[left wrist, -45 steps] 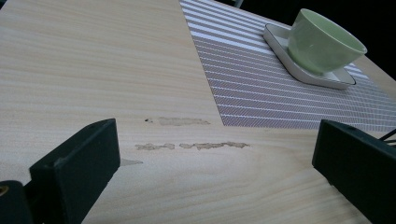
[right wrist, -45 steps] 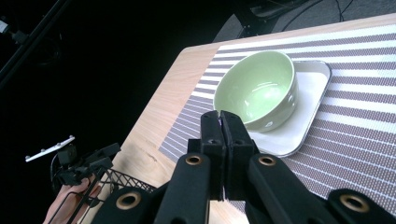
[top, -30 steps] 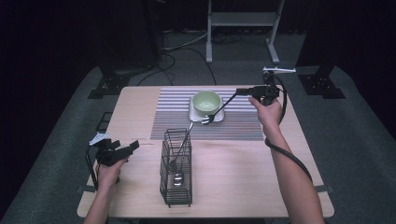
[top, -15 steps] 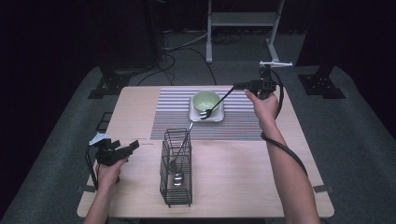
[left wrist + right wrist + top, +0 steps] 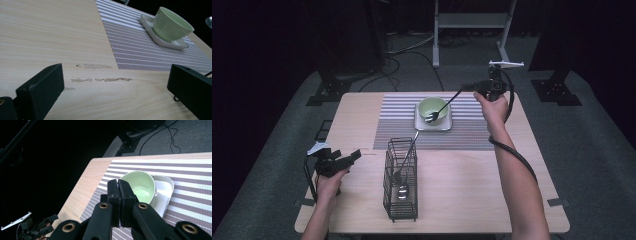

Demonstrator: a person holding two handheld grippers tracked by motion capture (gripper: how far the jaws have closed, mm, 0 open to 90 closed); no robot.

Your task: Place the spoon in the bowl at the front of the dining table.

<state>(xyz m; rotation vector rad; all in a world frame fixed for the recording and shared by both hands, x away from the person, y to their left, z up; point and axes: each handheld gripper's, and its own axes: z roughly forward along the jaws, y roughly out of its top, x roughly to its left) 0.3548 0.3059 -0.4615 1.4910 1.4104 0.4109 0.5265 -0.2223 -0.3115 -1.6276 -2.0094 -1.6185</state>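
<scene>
A pale green bowl [image 5: 433,106] [image 5: 171,23] [image 5: 141,186] stands on a white square plate [image 5: 447,125] [image 5: 150,21] [image 5: 165,187] on the striped mat [image 5: 397,120]. My right gripper [image 5: 464,87] [image 5: 118,185] hovers above the mat's far right, shut on the handle of a spoon [image 5: 444,105]. The spoon slants down, its head over the bowl's near rim. The spoon's head [image 5: 209,22] also peeks in at the edge of the left gripper view. My left gripper [image 5: 349,157] [image 5: 116,75] rests low over the table's left side, open with nothing between its jaws.
A black wire basket [image 5: 401,185] stands in the middle of the wooden table [image 5: 472,190], with a long utensil leaning out of it and another lying inside. Dried smears [image 5: 100,80] mark the wood ahead of the left gripper. Stands and cables sit on the floor beyond the table.
My right gripper has risen a little and drifted left with the spoon, so the spoon's head now hangs over the bowl's rim. The left gripper has stayed put.
</scene>
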